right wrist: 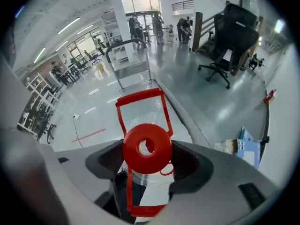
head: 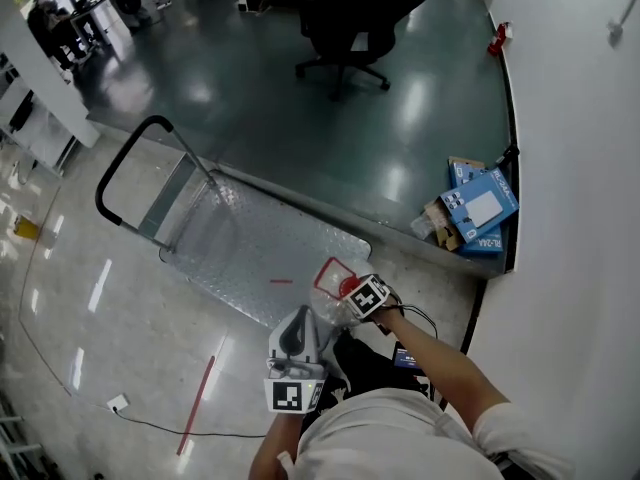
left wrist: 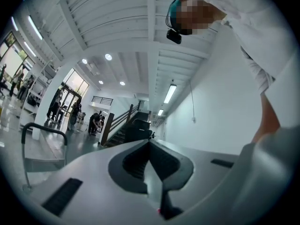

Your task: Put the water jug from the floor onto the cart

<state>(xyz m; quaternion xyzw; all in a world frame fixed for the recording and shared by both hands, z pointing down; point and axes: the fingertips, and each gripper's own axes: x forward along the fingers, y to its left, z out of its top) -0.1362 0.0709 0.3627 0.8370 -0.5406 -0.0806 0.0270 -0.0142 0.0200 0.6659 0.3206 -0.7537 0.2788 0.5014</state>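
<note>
The water jug [head: 333, 286] is clear with a red cap [right wrist: 147, 148] and a red handle frame. In the head view it is by the near right corner of the cart [head: 250, 253], a metal platform trolley with a black push handle [head: 128, 158]. I cannot tell if the jug rests on anything. My right gripper [head: 352, 293] is shut on the jug's neck, with the red cap between its jaws [right wrist: 147, 154]. My left gripper [head: 298, 333] is close to my body and tilted up at the ceiling. Its jaws [left wrist: 152, 165] meet with nothing between them.
A black office chair [head: 350, 18] stands on the dark floor beyond a raised edge [head: 330, 213]. Blue and brown boxes [head: 475, 208] lie by the white wall [head: 580, 168] at right. A red strip [head: 197, 403] and a cable [head: 160, 426] lie on the light floor.
</note>
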